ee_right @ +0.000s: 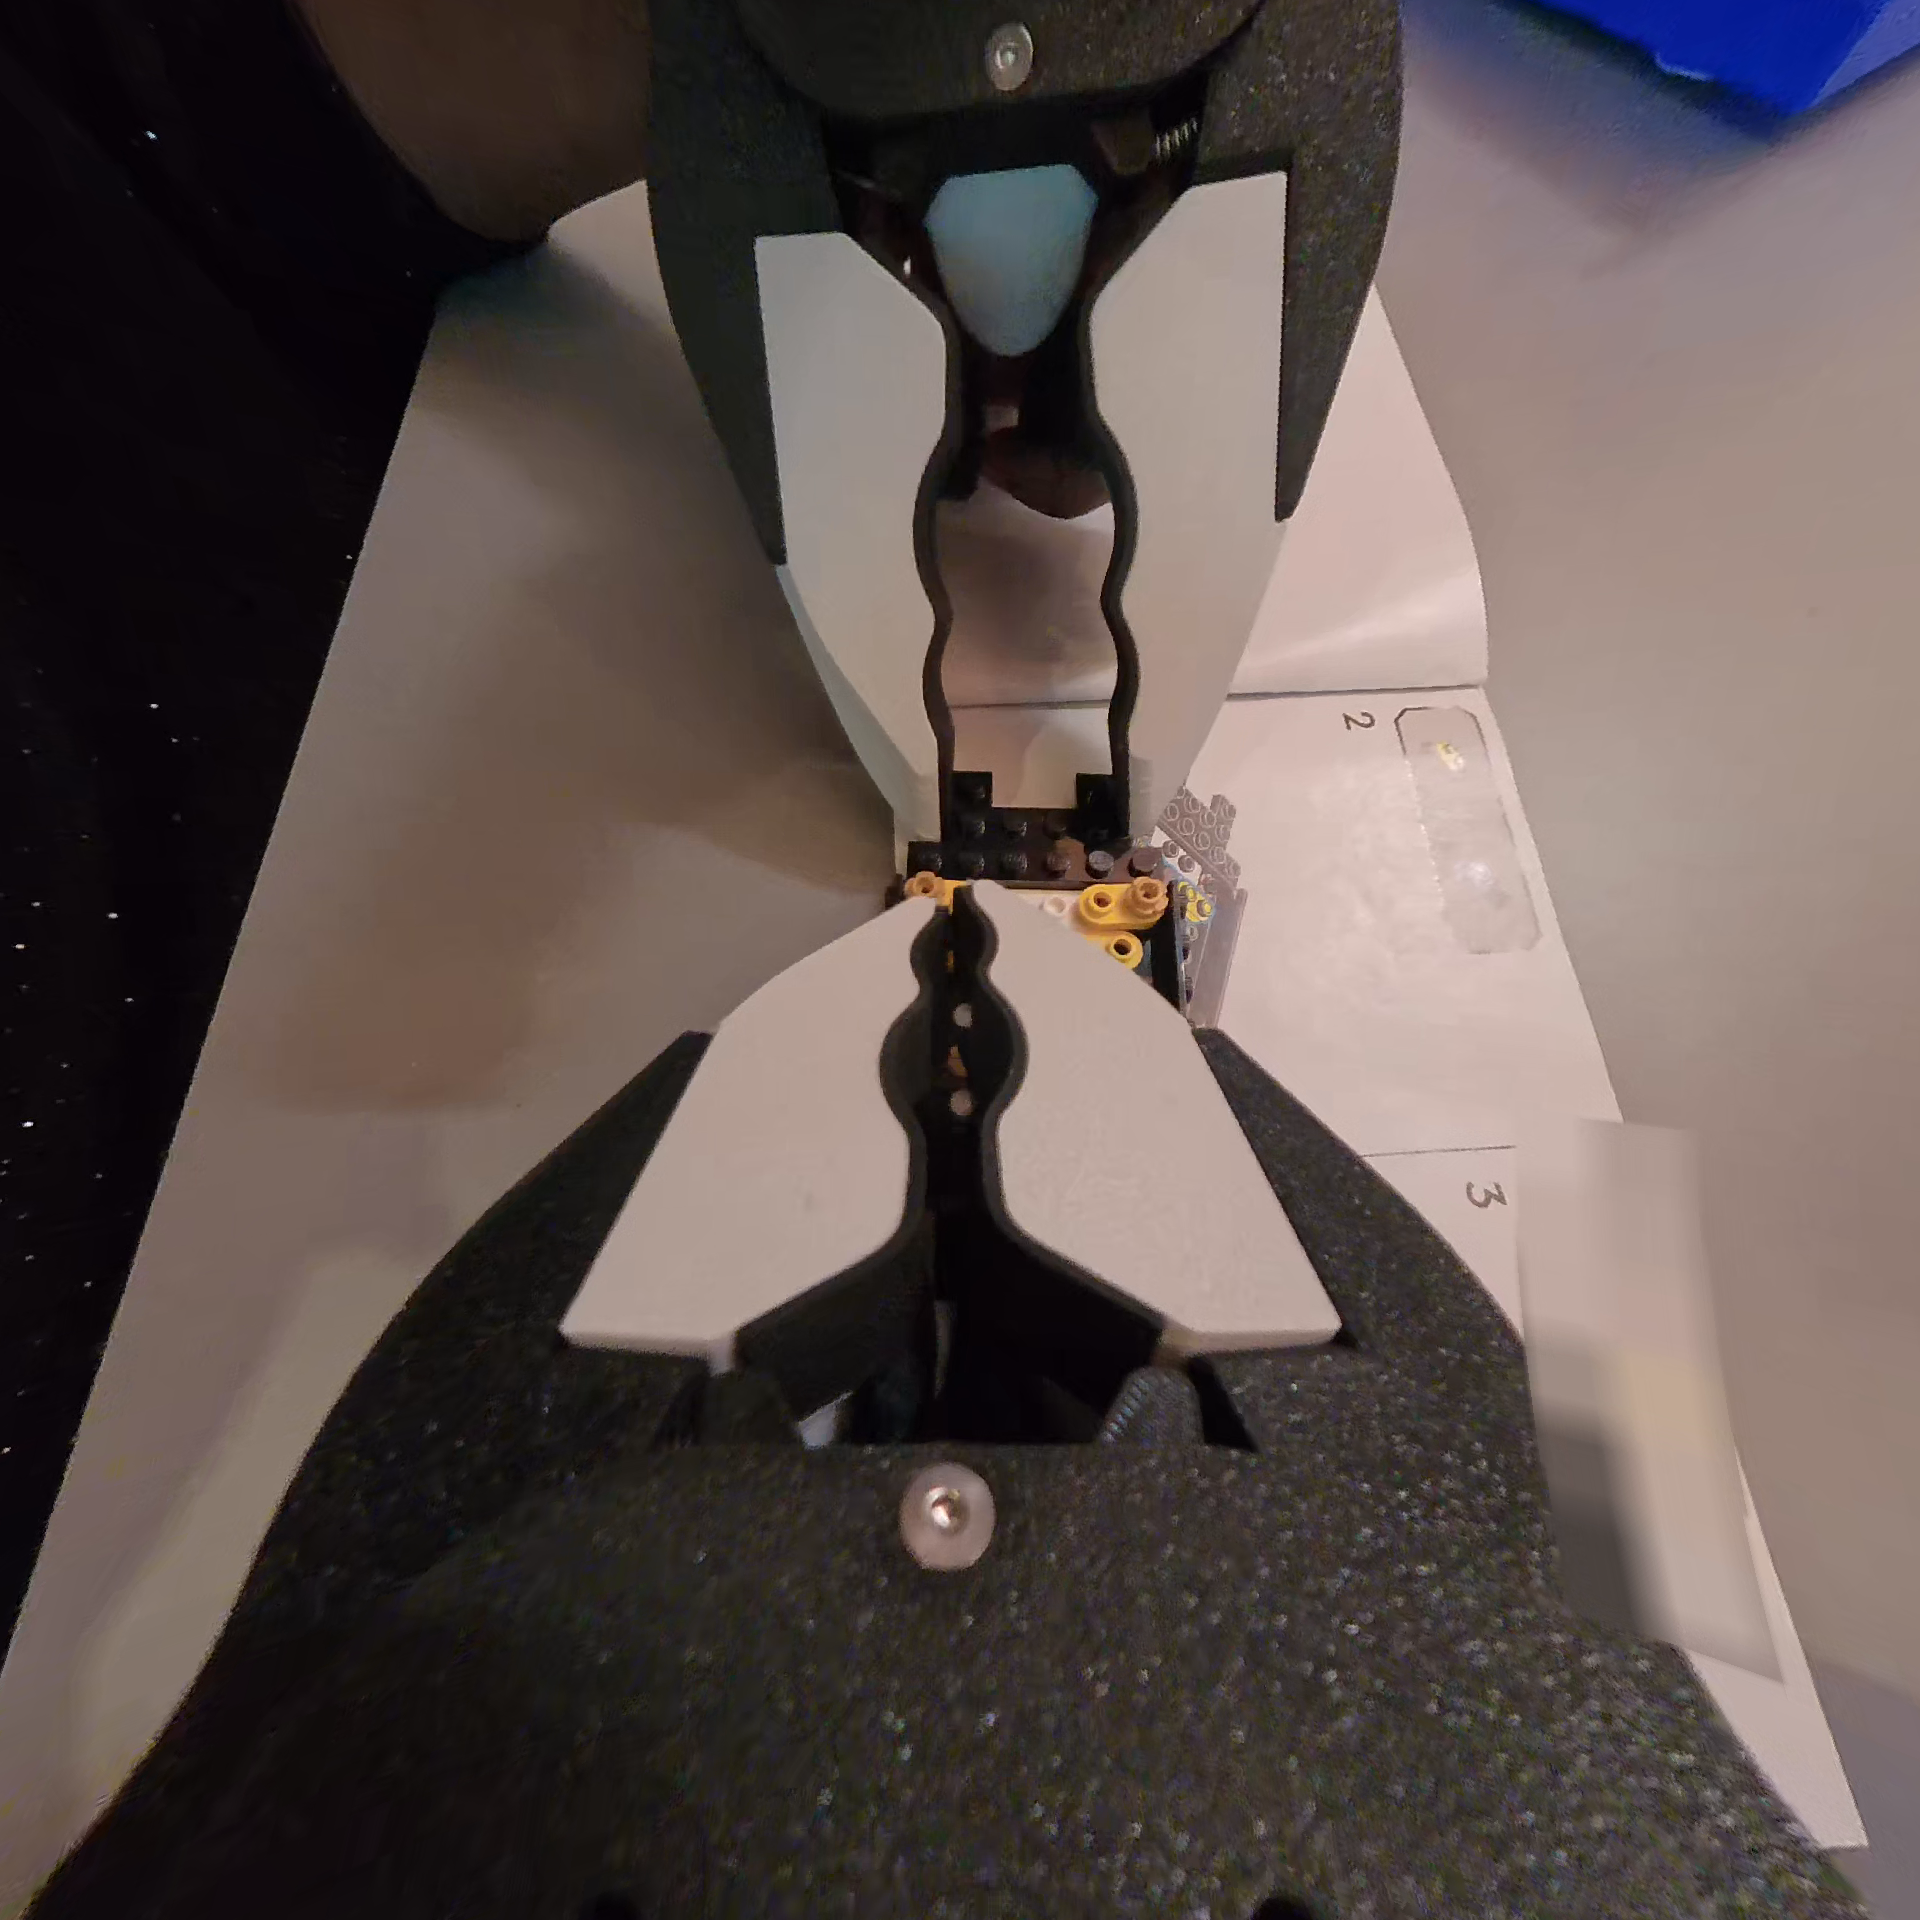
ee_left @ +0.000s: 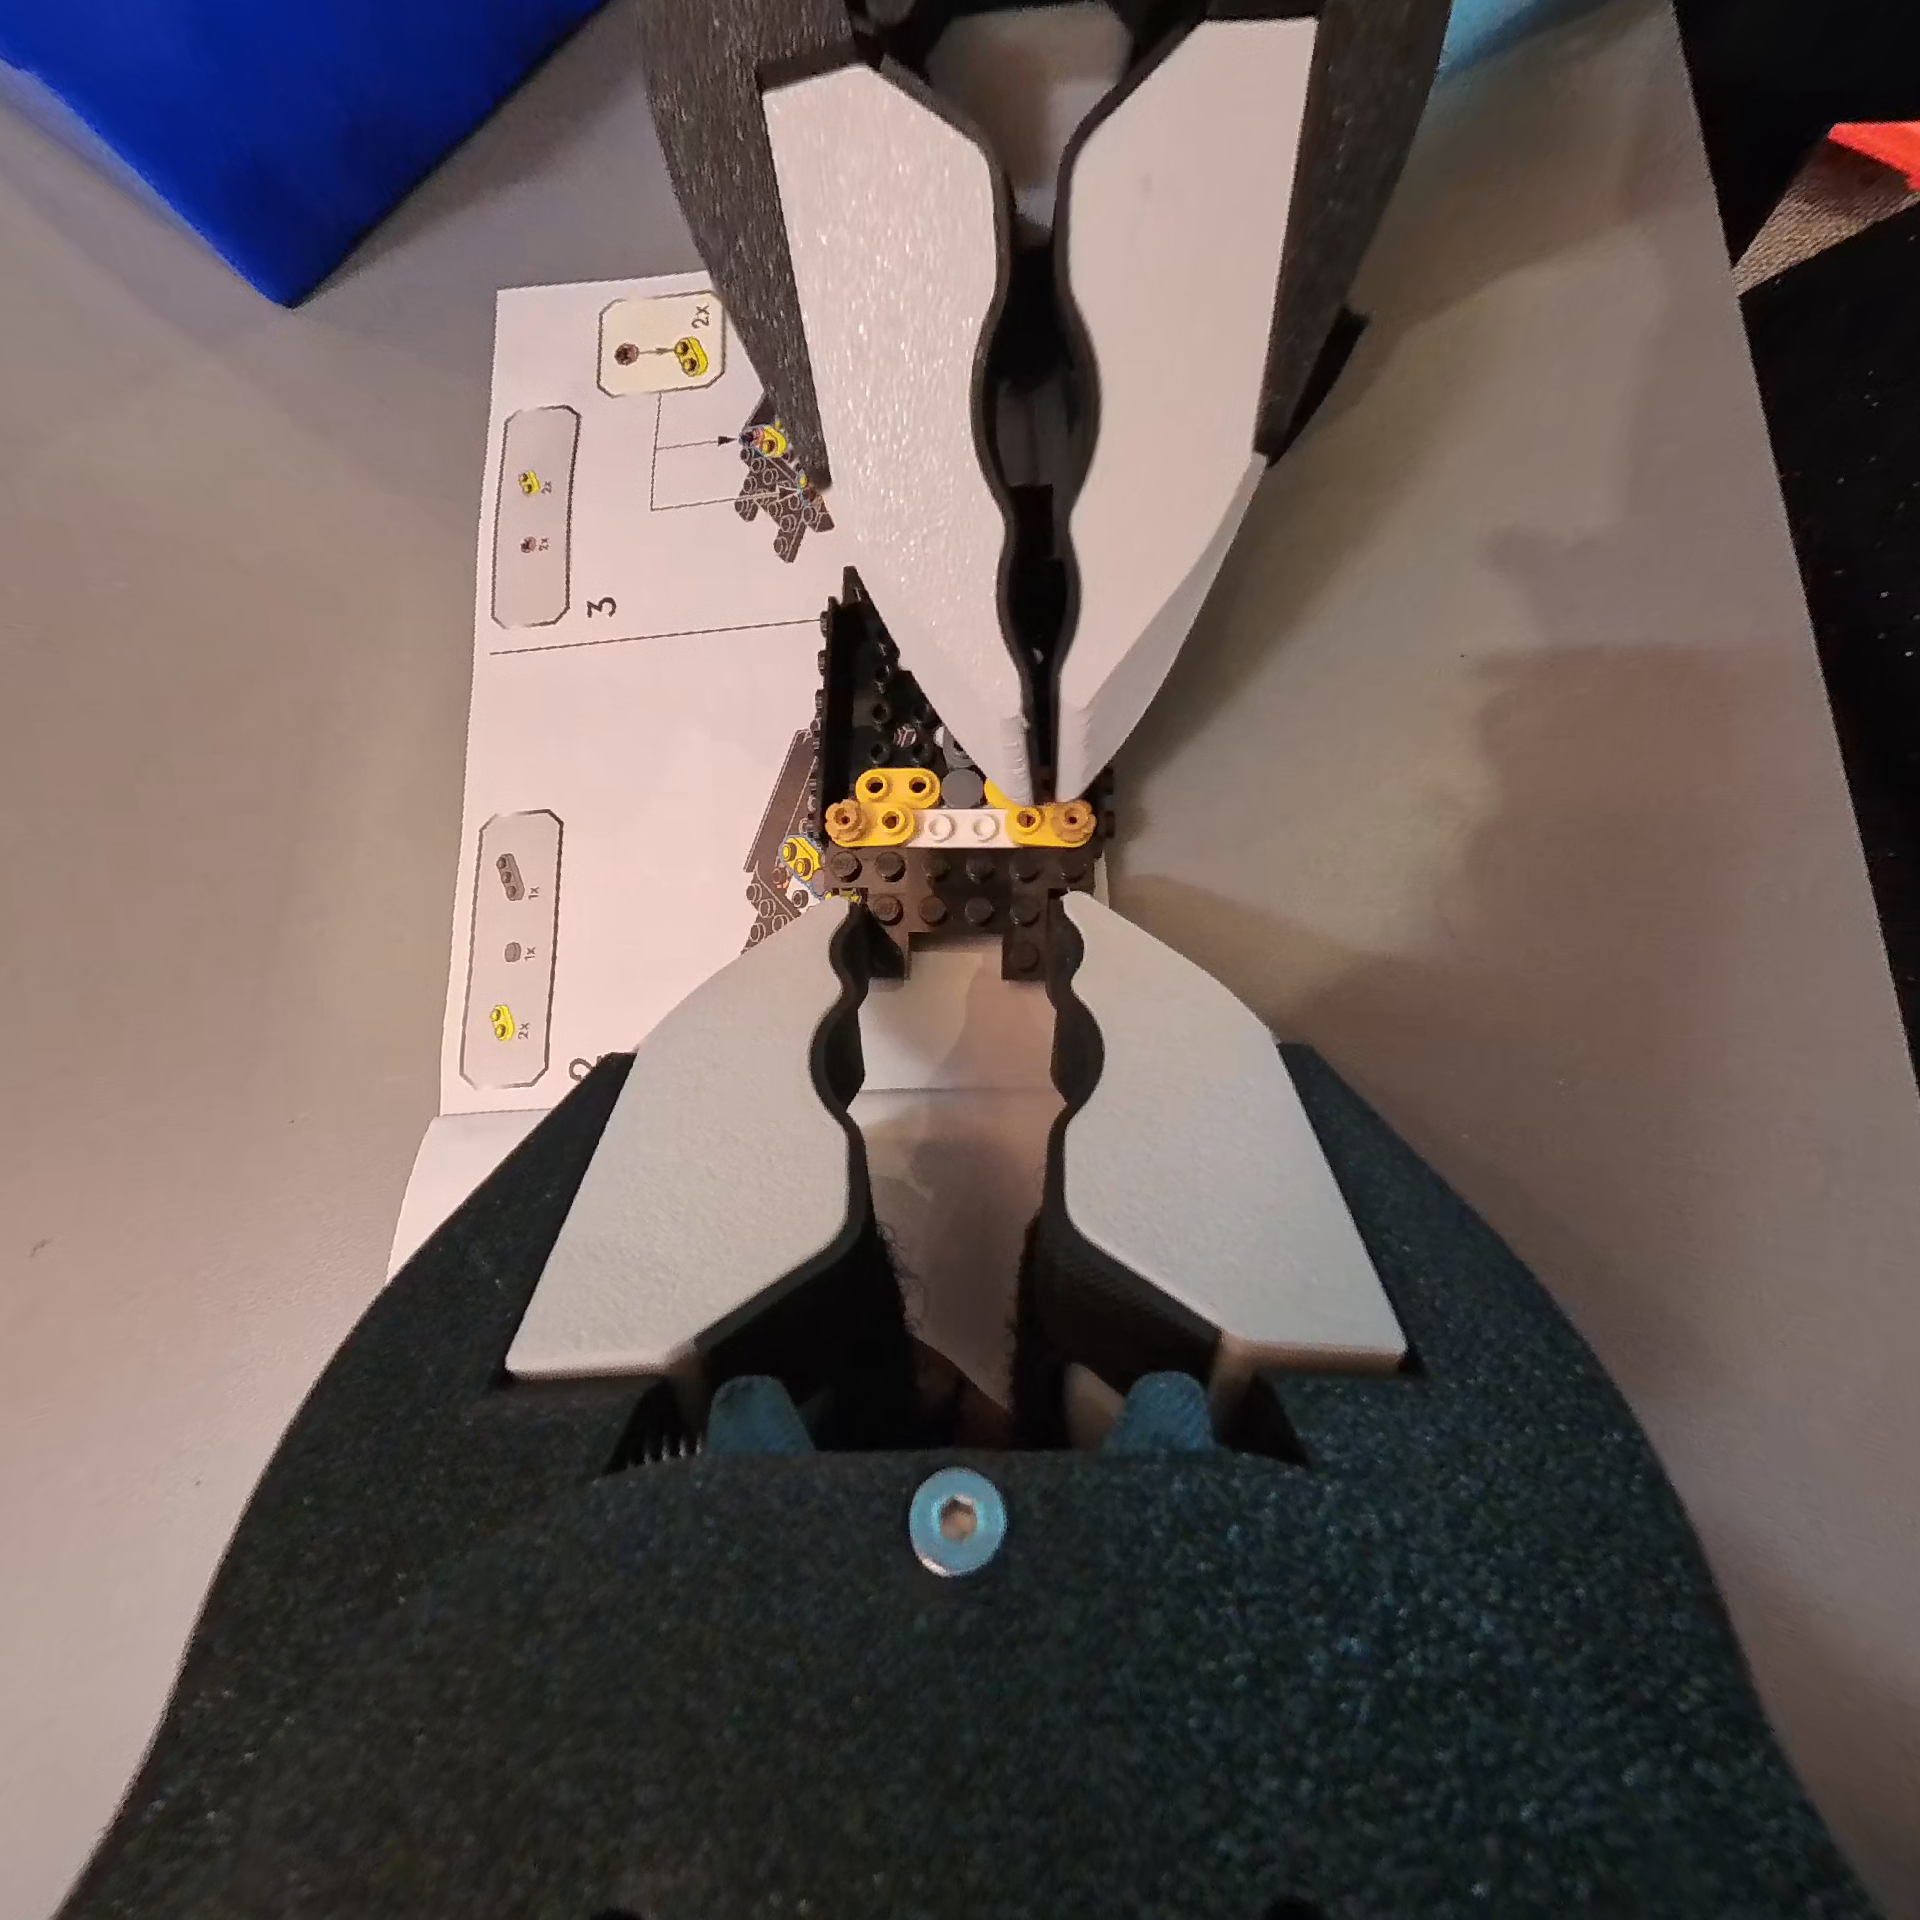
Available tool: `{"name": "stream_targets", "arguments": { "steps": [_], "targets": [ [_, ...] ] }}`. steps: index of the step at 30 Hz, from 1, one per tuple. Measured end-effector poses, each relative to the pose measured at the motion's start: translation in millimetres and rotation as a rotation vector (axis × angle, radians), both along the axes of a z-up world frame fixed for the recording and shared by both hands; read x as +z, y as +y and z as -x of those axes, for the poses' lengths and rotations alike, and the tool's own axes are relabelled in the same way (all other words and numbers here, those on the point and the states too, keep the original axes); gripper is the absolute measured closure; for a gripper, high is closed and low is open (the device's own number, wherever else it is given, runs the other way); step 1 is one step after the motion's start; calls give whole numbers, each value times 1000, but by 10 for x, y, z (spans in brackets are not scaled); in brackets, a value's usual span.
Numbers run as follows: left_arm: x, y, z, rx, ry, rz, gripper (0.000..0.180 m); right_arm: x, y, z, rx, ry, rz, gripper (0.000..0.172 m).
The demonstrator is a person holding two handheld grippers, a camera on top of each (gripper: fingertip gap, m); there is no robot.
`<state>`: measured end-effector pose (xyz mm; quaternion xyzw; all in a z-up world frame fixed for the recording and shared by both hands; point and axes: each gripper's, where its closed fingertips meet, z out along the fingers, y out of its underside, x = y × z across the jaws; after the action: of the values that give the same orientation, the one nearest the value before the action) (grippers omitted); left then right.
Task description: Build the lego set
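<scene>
Black brick model (ee_left: 961, 894) w/ yellow plates (ee_left: 888, 805) was seen on instruction sheet (ee_left: 623, 727), clamped at rear by L gripper (ee_left: 961, 925). R gripper (ee_right: 951, 899) was closed, tips pressed on top. Judged light, stiff; joints prob. fragile; best held by black base edges.

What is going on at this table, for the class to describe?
Two handheld grippers face each other over a small black brick model lying on an open instruction booklet. The left gripper clamps the model's black base. The right gripper, fingertips closed, presses down beside the yellow pieces on top.
</scene>
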<state>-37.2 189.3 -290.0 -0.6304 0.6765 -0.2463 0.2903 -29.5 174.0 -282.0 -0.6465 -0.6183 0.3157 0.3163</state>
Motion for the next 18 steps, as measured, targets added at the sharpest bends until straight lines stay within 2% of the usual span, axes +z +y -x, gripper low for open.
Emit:
{"name": "stream_targets", "arguments": {
  "steps": [18],
  "targets": [
    [-1, -1, -3, -2, 3, -5, 148, -23, 19, 5, -13, -14, 7, 172]
  ]
}}
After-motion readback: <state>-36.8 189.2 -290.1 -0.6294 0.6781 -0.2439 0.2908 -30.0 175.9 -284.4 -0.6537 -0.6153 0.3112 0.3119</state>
